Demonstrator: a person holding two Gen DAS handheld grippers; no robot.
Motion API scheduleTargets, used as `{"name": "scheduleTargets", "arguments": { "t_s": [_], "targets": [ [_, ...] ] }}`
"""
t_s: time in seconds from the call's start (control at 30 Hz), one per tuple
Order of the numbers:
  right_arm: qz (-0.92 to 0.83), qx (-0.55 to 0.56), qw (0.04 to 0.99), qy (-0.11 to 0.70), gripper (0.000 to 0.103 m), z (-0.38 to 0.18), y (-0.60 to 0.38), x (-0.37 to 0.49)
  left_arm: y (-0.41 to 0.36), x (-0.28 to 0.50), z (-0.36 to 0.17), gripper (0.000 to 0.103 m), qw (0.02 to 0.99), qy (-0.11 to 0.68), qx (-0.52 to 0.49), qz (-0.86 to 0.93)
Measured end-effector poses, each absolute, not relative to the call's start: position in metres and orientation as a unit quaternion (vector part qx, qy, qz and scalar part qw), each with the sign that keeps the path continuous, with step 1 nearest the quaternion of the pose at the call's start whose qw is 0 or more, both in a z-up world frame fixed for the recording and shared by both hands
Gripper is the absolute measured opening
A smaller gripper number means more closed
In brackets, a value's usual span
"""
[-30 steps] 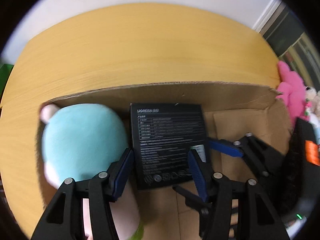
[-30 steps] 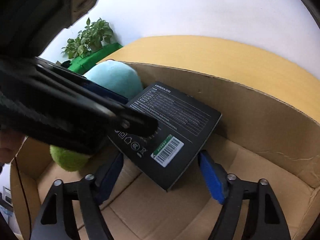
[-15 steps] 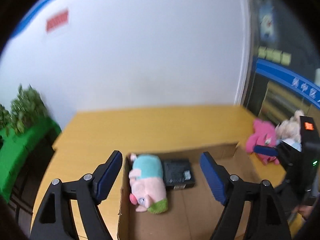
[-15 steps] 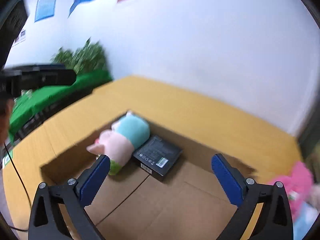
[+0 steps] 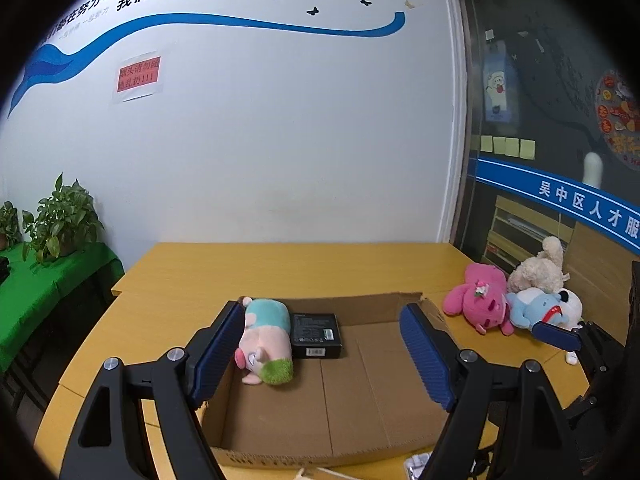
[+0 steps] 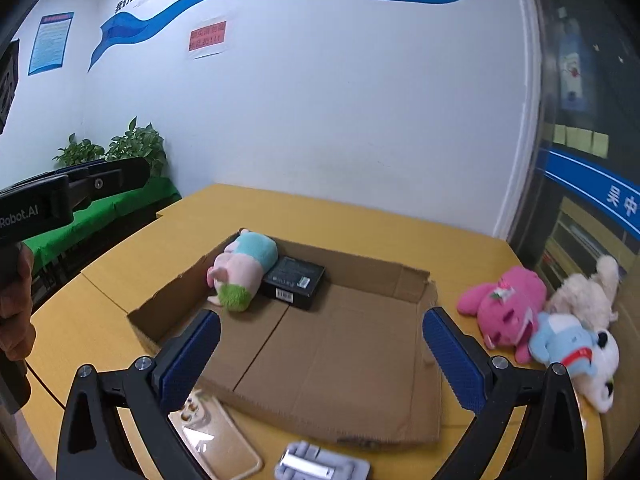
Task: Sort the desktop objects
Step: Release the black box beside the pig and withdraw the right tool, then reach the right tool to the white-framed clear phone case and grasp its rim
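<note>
An open cardboard box (image 5: 380,364) (image 6: 344,340) lies on the yellow table. In its far left corner lie a pink, teal and green plush (image 5: 266,340) (image 6: 244,272) and a black product box (image 5: 316,334) (image 6: 294,278) beside it. My left gripper (image 5: 320,356) is open and empty, held above the box's near side. My right gripper (image 6: 320,360) is open and empty, above the box's near edge. A clear phone case (image 6: 216,444) and a grey object (image 6: 320,466) lie on the table in front of the box.
Three plush toys lie right of the box: pink (image 5: 480,300) (image 6: 506,304), cream (image 5: 538,268) (image 6: 588,292) and blue-white (image 5: 544,308) (image 6: 576,356). A green-covered side table with plants (image 5: 52,224) (image 6: 116,152) stands at left. White wall behind.
Both grippers have pulled up and back out of the box, from close over the black product box to a high, distant view. Both stand open wider.
</note>
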State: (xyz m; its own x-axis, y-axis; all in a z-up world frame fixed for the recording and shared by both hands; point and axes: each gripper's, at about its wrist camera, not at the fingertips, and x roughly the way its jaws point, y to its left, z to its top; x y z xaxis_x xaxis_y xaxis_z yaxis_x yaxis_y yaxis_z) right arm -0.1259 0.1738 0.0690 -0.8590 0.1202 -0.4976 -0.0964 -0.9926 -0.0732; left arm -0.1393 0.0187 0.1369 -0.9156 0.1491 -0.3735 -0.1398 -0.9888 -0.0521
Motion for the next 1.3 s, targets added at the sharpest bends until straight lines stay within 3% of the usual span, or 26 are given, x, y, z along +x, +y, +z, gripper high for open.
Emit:
{"name": "scheduleTargets", "arguments": {
  "t_s": [0.43, 1.3],
  "targets": [
    [0.962, -0.263, 0.074, -0.004, 0.102, 0.054, 0.181, -0.084, 0.044, -0.123, 0.107, 0.08, 0.057, -0.009, -0.238, 0.97],
    [0.953, -0.301, 0.037, 0.01, 0.102, 0.009, 0.202, -0.101, 0.043, -0.154, 0.051, 0.08, 0.093, -0.023, -0.3, 0.949]
  ]
}}
